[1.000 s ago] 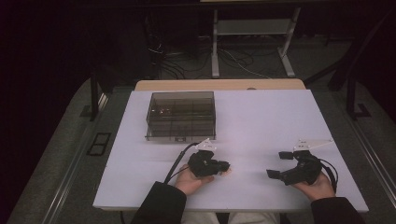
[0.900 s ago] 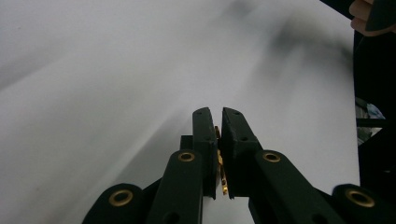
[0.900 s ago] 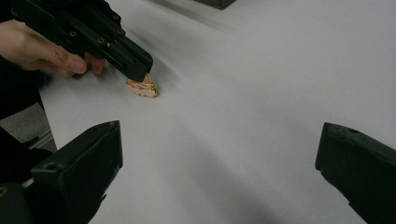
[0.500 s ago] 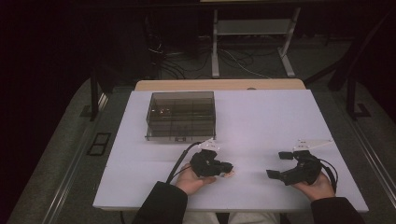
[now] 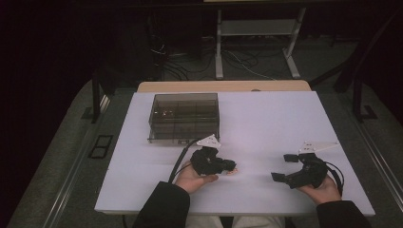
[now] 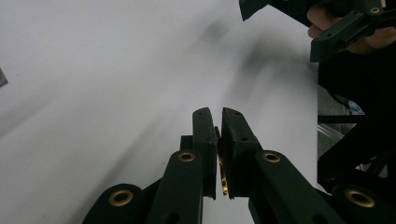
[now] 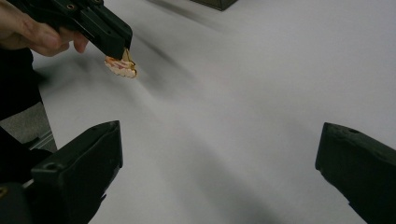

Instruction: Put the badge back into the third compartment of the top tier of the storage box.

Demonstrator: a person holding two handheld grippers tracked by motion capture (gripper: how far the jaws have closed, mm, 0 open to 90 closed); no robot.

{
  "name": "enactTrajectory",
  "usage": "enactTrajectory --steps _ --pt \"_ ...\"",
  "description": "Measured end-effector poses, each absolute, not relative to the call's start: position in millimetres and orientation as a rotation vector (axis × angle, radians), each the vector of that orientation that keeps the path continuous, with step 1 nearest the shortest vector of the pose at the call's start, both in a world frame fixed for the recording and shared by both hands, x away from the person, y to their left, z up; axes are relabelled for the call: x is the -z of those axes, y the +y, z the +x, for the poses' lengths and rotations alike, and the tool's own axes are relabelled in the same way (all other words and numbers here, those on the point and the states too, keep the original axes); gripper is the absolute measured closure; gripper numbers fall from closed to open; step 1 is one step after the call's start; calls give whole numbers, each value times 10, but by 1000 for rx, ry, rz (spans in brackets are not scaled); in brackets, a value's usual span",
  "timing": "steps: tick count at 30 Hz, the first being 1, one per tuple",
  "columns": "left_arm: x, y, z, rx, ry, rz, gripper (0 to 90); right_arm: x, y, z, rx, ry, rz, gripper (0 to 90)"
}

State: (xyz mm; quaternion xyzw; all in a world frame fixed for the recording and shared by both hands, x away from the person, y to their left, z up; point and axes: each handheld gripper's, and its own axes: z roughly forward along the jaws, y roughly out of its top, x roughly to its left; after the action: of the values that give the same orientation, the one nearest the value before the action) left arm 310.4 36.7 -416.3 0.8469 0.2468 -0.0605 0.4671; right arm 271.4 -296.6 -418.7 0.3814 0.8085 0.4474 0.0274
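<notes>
High view first, reading left to right: we count one smoky clear compartment box (image 5: 184, 116) at the back left of the worktop (image 5: 266, 123), then our left gripper (image 5: 230, 166), then our right gripper (image 5: 284, 167) near the front right. We hold one small orange-and-cream piece (image 5: 232, 171); it sits just above the worktop near the front edge, well apart from the box. In the left gripper view the fingers (image 6: 206, 140) of that gripper are pressed together on the piece (image 6: 220, 163), a thin gold edge showing between them. In the right gripper view our own fingers (image 7: 84, 163) stand spread wide with bare worktop between them, and the left gripper (image 7: 122, 44) shows at upper left with the piece (image 7: 121, 65) hanging from its tip.

We see a white worktop, one wooden table edge (image 5: 223, 86) behind it, a dark floor with cables (image 5: 237, 59) and a grey metal frame (image 5: 256, 28) beyond.

Against the frame a second ago, our left gripper has swung its tip rightward toward the right one, which has barely moved.
</notes>
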Motion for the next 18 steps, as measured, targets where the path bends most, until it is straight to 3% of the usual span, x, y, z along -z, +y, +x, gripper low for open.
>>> enactTrajectory --steps 18 --pt "3907 444 3157 113 584 2052 841 4176 -2981 2708 -1396 2486 1179 1"
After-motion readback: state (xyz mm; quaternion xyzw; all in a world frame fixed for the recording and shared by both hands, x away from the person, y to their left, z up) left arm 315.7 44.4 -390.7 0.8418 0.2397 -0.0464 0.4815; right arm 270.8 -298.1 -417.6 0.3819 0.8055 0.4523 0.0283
